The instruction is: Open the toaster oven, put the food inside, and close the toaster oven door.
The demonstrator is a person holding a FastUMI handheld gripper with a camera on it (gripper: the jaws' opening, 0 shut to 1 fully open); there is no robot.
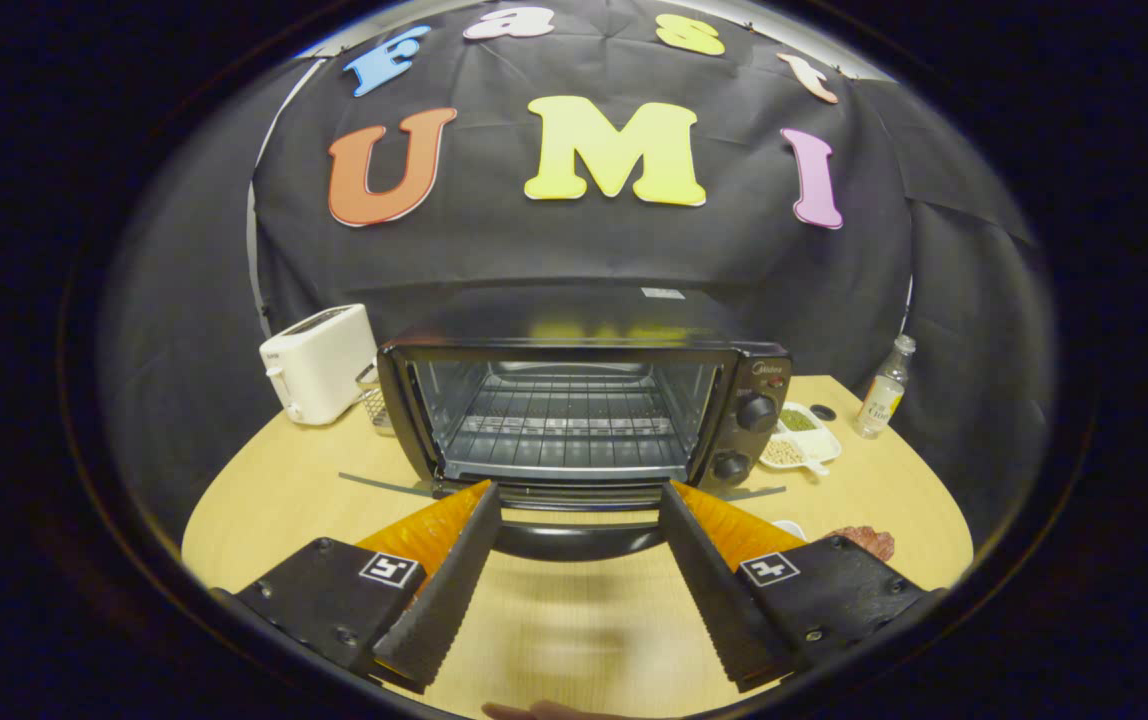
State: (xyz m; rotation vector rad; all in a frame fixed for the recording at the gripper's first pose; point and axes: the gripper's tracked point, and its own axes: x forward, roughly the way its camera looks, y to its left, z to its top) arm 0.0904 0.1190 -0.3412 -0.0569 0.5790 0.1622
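Gripper view. The black toaster oven [584, 410] with a chrome-trimmed cavity sits at the centre of the frame on the round pale-wood table [274, 500]. Its glass door [574, 535] hangs folded down toward the camera, the dark handle edge lying between the fingertips; the wire rack [564, 420] inside is bare. The gripper [579, 495] has its two fingers spread wide, holding nothing, with their tips just in front of the oven's lower sill, one to each side of the lowered door.

The food appears to be the reddish-brown piece [864, 540] at the lower right of the frame, beside a small white dish [792, 526] and partly hidden behind the right finger; what kind of food it is cannot be told.

Step in hand, as judged: the opening is done and the loading has not begun. The next move calls for swinging the spread fingers right and down to the reddish piece, pinching it, then carrying it over the lowered door onto the rack without catching the door edge.

Bystanders: a white slot toaster [319, 362] at centre left, a divided white dish of grains [802, 435] and a clear glass bottle [884, 390] at centre right.
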